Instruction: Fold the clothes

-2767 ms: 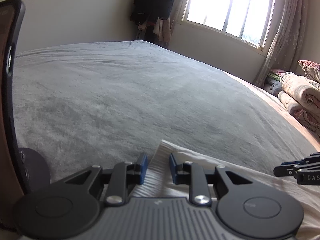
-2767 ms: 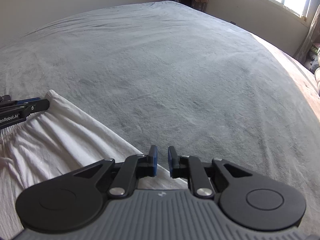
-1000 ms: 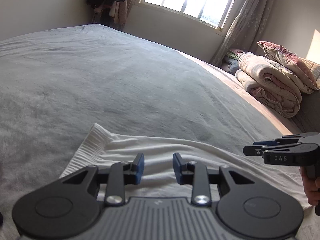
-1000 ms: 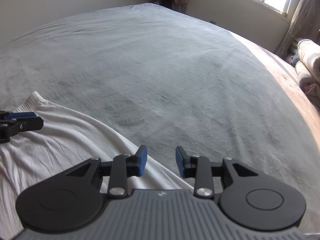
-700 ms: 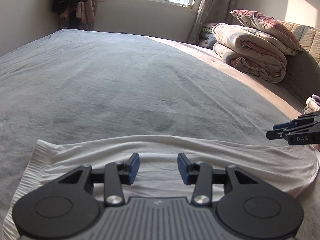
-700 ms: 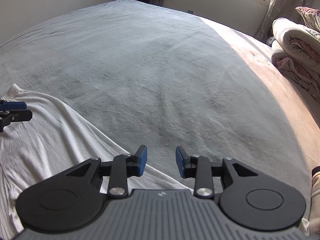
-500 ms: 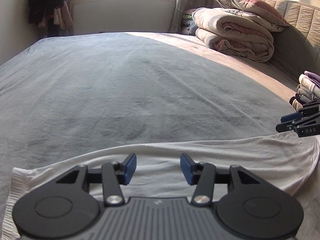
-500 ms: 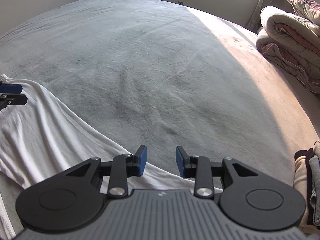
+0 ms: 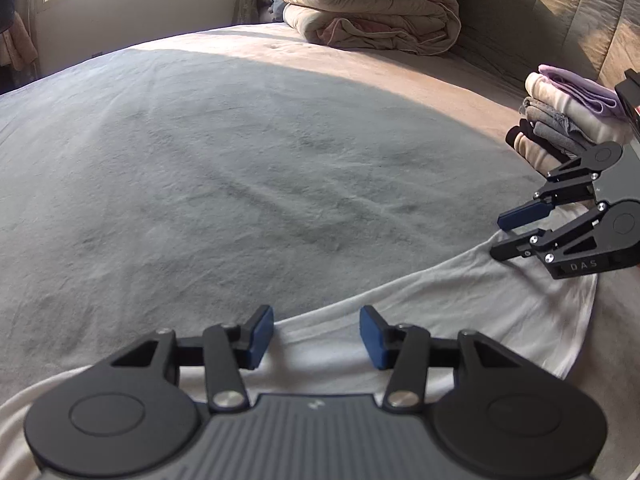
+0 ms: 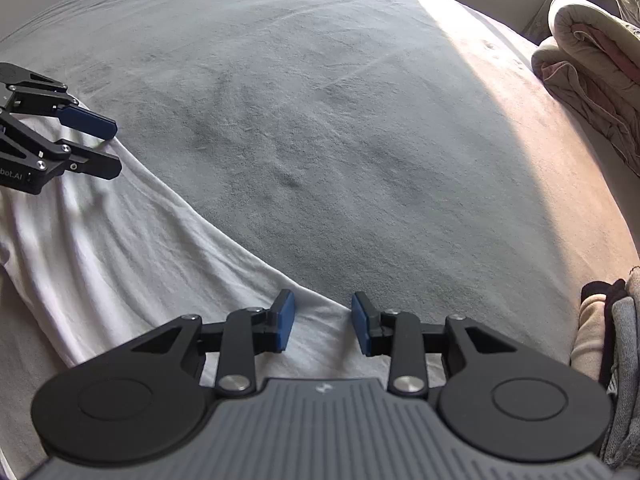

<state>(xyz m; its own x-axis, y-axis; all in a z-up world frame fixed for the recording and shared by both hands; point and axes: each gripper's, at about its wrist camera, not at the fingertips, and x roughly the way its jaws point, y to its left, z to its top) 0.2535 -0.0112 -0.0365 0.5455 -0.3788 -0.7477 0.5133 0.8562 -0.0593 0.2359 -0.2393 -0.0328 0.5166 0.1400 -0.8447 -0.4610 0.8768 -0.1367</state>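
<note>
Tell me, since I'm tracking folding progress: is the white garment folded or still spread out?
Spread out: the white garment lies as one wrinkled flat layer on the grey bed cover, with no fold visible; its near part is hidden.

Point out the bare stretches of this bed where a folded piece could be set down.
The grey plush bedspread lies bare from the white garment's far edge to the rolled beige quilt. It is crowded on the right, by the stack of folded clothes, and along the near edge under the left gripper and right gripper.

A plain white garment is being shown on a grey bedspread; blue pads are being carried on black gripper fingers.
</note>
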